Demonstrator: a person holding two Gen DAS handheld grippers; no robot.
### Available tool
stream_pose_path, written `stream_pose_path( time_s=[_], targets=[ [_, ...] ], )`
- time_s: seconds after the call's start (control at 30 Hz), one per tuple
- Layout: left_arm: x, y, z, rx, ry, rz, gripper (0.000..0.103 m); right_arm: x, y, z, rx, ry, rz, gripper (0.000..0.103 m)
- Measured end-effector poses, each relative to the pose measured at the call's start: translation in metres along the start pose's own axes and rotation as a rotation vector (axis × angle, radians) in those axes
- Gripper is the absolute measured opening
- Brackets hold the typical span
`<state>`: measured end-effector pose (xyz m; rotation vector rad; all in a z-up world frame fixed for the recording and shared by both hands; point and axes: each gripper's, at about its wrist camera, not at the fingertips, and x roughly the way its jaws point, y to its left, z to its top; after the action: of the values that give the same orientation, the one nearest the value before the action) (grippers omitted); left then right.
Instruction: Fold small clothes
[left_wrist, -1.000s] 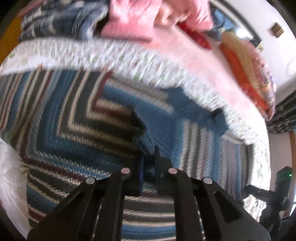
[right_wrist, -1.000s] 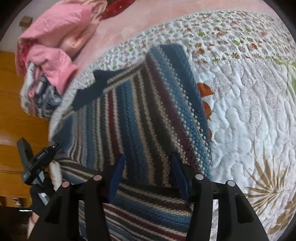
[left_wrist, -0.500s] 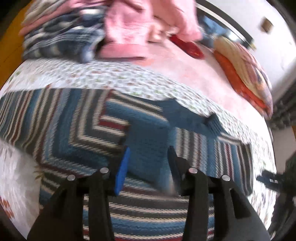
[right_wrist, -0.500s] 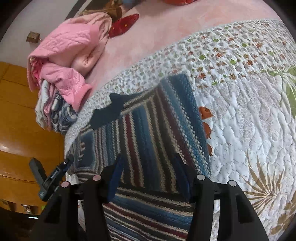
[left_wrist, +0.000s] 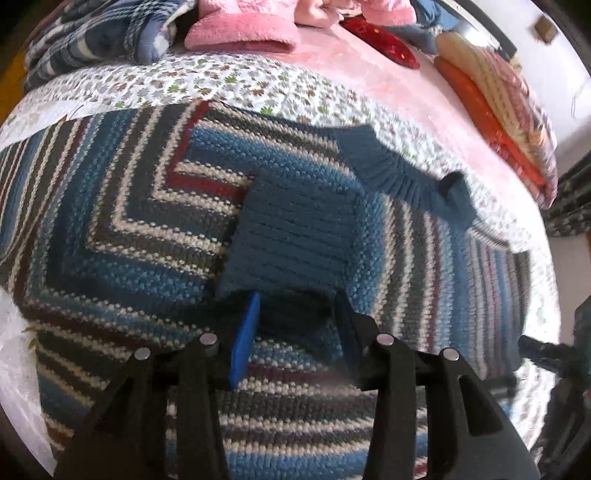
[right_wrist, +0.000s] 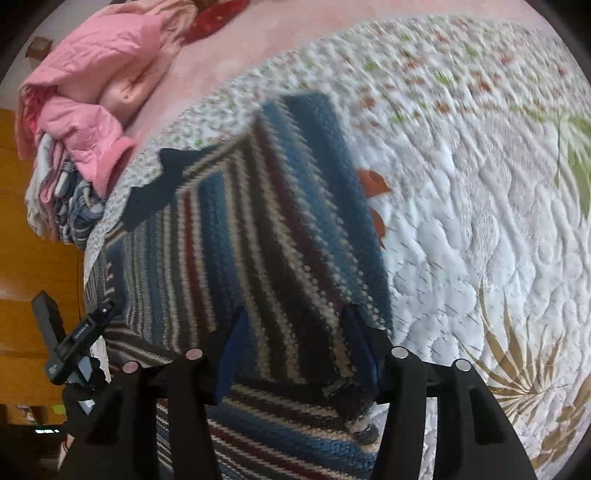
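A striped knit sweater (left_wrist: 110, 221) in blue, grey, cream and dark red lies flat on a quilted bedspread. One sleeve is folded across its body, and the solid blue ribbed cuff (left_wrist: 295, 229) rests just ahead of my left gripper (left_wrist: 295, 332), which is open with nothing between its fingers. The blue collar (left_wrist: 399, 177) lies beyond the cuff. In the right wrist view the sweater (right_wrist: 258, 240) has its other sleeve folded in along the right edge. My right gripper (right_wrist: 295, 347) is open and hovers over the sweater's lower fold.
A pile of pink and plaid clothes (left_wrist: 166, 26) sits at the far edge of the bed. Folded orange and patterned items (left_wrist: 498, 96) lie at the far right. White quilt (right_wrist: 480, 221) stretches to the right of the sweater. A wooden wall (right_wrist: 33, 258) lies left.
My left gripper let go of the blue cuff, opened and drew back, leaving the sleeve folded across the sweater. The right gripper stayed open and shifted slightly.
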<state>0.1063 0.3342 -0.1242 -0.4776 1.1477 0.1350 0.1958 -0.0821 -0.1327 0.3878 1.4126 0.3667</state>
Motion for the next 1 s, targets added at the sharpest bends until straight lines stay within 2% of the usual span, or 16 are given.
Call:
stream_pose_path(
  time_s=[0.03, 0.07, 0.13, 0.23, 0.3, 0.47, 0.53, 0.6, 0.7, 0.8, 1.0],
  targets=[
    [-0.006, 0.004, 0.004, -0.012, -0.011, -0.015, 0.044, -0.005, 0.005, 0.001, -0.011, -0.015, 0.013, 0.057],
    [-0.022, 0.015, 0.006, -0.029, -0.031, -0.039, 0.050, -0.011, 0.010, 0.001, -0.021, -0.034, 0.033, 0.059],
    [-0.046, 0.037, 0.009, -0.051, -0.058, -0.028, 0.063, -0.025, 0.019, 0.001, -0.036, -0.071, 0.089, 0.061],
    [-0.075, 0.087, 0.021, -0.105, -0.060, 0.033, 0.064, -0.032, 0.033, -0.002, -0.065, -0.093, 0.119, 0.064],
    [-0.098, 0.138, 0.029, -0.180, -0.067, 0.110, 0.066, -0.028, 0.044, -0.007, -0.090, -0.089, 0.105, 0.065],
    [-0.134, 0.260, 0.031, -0.381, -0.092, 0.208, 0.067, -0.008, 0.062, -0.014, -0.149, -0.060, 0.052, 0.066],
    [-0.135, 0.294, 0.030, -0.479, -0.090, 0.196, 0.067, 0.001, 0.067, -0.016, -0.159, -0.048, 0.040, 0.066],
    [-0.132, 0.335, 0.025, -0.627, -0.089, 0.173, 0.067, 0.006, 0.066, -0.019, -0.168, -0.041, 0.032, 0.066],
    [-0.126, 0.369, 0.020, -0.744, -0.104, 0.154, 0.067, 0.012, 0.065, -0.022, -0.185, -0.039, 0.007, 0.066],
    [-0.124, 0.391, 0.021, -0.809, -0.146, 0.132, 0.066, 0.016, 0.062, -0.024, -0.187, -0.035, -0.013, 0.066],
    [-0.112, 0.413, 0.035, -0.859, -0.205, 0.032, 0.066, 0.021, 0.058, -0.025, -0.180, -0.036, -0.036, 0.066]
  ],
)
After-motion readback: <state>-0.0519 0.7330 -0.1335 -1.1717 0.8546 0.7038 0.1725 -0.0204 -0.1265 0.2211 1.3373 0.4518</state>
